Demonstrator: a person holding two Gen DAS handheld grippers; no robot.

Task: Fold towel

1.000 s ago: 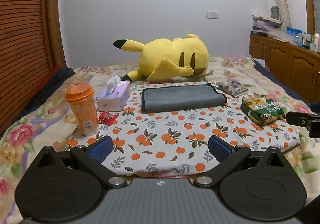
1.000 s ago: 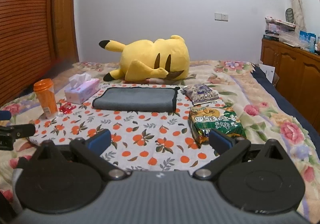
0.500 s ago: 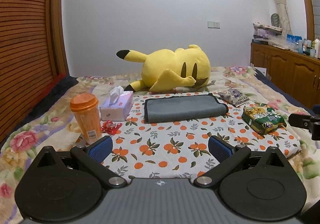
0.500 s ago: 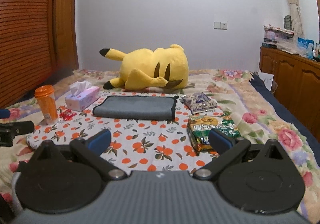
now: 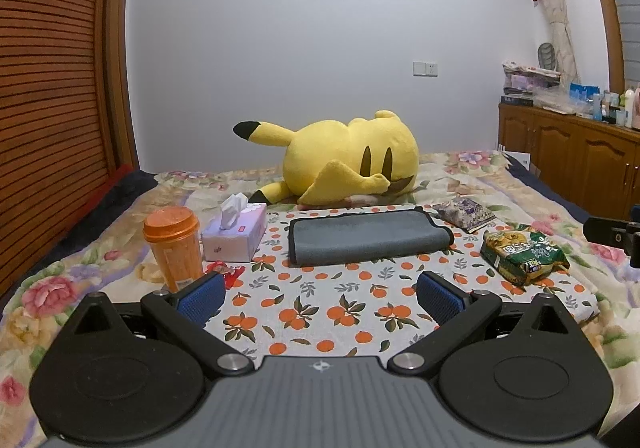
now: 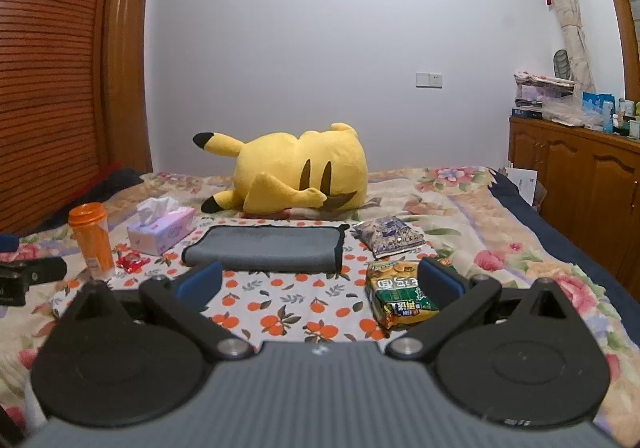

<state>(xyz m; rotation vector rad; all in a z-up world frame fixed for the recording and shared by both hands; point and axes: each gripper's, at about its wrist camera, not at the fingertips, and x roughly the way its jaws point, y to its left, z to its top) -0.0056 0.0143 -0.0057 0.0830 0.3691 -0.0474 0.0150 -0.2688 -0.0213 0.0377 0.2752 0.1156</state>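
Both grippers have drawn back and tipped up since a second ago: more of the wall shows above the bed, and the towel now sits farther from the blue pads in both wrist views. The towel itself has not shifted.

The left gripper (image 5: 320, 294) hangs over the near edge of the orange-print cloth (image 5: 320, 312), its jaws spread wide and holding nothing. The right gripper (image 6: 319, 282) is held the same way, jaws wide apart and empty, with its right pad in front of the green snack bag (image 6: 400, 300).

The towel (image 5: 366, 238) is grey with a dark edge, folded into a long flat rectangle. It lies on the far half of the orange-print cloth, well apart from both grippers, just in front of the yellow plush toy (image 5: 348, 162). To its left stands the tissue box (image 5: 236, 234), with the orange cup (image 5: 174, 244) nearer the camera and a small red wrapper (image 5: 226, 272) beside the cup. To the towel's right lie a purple snack packet (image 5: 466, 212) and the green snack bag.

The cloth is spread on a floral bedspread (image 5: 460, 168). A wooden cabinet (image 6: 580, 176) stands along the right wall, and part of the right gripper's body shows at the right edge of the left wrist view.
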